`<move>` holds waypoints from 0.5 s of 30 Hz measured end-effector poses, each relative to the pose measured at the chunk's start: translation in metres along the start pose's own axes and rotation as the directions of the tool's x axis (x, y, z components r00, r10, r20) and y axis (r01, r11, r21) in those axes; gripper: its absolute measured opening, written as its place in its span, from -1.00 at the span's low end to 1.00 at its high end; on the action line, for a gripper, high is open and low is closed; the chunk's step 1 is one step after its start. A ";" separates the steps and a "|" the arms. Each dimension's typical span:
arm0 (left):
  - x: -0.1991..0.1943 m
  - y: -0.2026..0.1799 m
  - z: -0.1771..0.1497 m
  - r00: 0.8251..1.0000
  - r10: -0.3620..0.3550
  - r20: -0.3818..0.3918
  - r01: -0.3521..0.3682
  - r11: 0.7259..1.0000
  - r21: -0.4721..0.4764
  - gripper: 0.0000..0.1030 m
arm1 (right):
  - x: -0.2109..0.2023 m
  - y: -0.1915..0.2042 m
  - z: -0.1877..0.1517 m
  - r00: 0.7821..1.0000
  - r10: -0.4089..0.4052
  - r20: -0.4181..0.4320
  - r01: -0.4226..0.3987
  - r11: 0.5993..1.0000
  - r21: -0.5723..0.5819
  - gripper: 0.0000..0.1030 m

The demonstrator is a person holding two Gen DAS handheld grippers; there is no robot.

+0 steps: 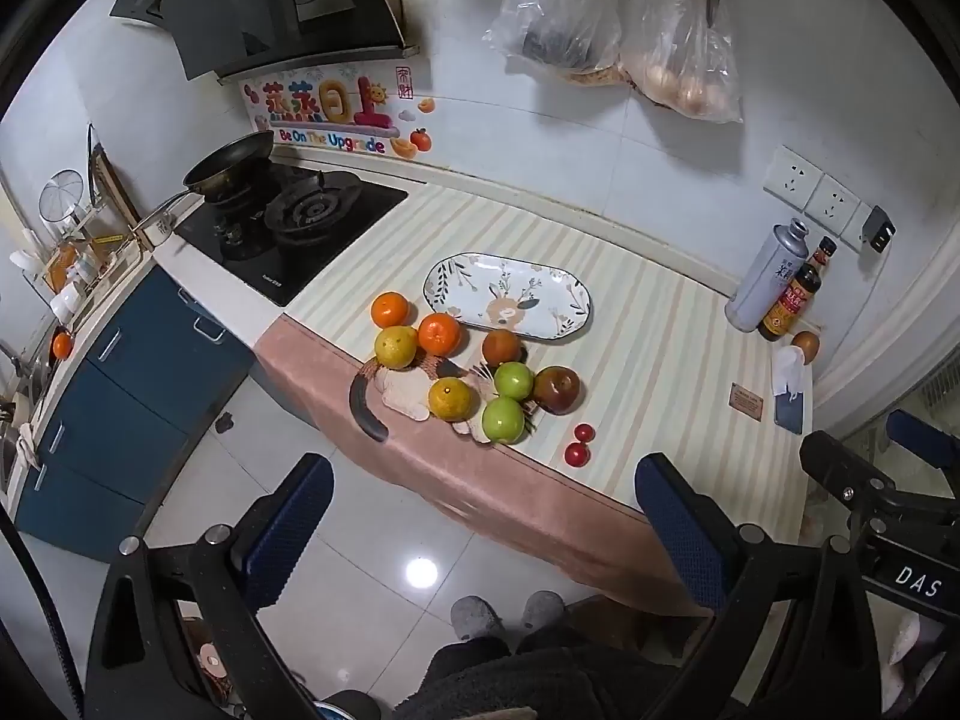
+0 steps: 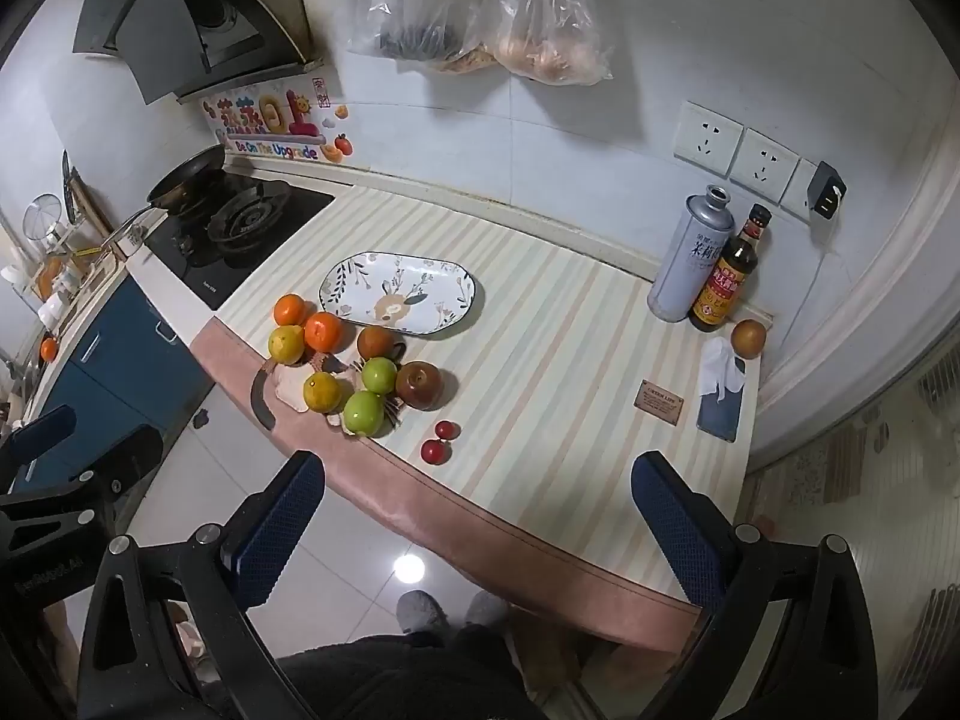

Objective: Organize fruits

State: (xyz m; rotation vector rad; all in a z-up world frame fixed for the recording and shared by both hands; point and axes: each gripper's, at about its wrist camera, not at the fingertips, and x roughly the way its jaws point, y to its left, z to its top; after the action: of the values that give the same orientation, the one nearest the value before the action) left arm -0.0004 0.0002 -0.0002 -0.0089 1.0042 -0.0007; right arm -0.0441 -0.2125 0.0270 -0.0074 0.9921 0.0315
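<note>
Both tools are hanging back from the counter [image 2: 540, 324], tilted down toward it, and nothing is being carried: the left gripper [image 1: 483, 531] is standing with its jaws spread fully apart and empty, and the right gripper [image 2: 477, 525] is doing the same. The fruits are sitting in a loose cluster by the counter's front edge, toward its stove-side end: oranges [image 1: 439, 333], two green apples [image 1: 504, 419], a dark red apple [image 1: 557, 390] and two small red fruits [image 1: 577, 454] lying slightly apart nearer the middle of the front edge. The oval plate [image 2: 345, 300] is lying empty just behind the cluster and looks like the likely destination. A good first pick is probably an outer fruit, such as the red apple, approached from above with the pads closing across its widest part, so neighbours are not being nudged off the edge. The fruits are partly covering a woven mat [image 1: 403, 393], so its shape is hard to read, and the brownish fruit [image 1: 501, 347] beside the plate is too dim to identify.
</note>
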 end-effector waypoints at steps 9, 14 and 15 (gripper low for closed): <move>0.002 -0.003 0.002 1.000 0.008 0.003 -0.008 1.000 0.001 1.00 | 0.002 0.000 0.002 1.000 -0.002 -0.007 0.002 1.000 -0.004 1.00; 0.005 -0.005 0.005 1.000 0.004 -0.001 -0.004 1.000 0.004 1.00 | 0.002 0.004 0.002 1.000 -0.004 -0.007 0.004 1.000 -0.008 1.00; 0.006 -0.006 0.005 1.000 0.003 -0.002 -0.003 1.000 0.004 1.00 | 0.003 0.004 0.002 1.000 -0.003 -0.009 0.003 1.000 -0.008 1.00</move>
State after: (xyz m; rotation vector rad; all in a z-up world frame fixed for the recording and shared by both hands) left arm 0.0073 -0.0055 -0.0020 -0.0038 1.0060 0.0002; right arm -0.0410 -0.2086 0.0254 -0.0166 1.0005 0.0329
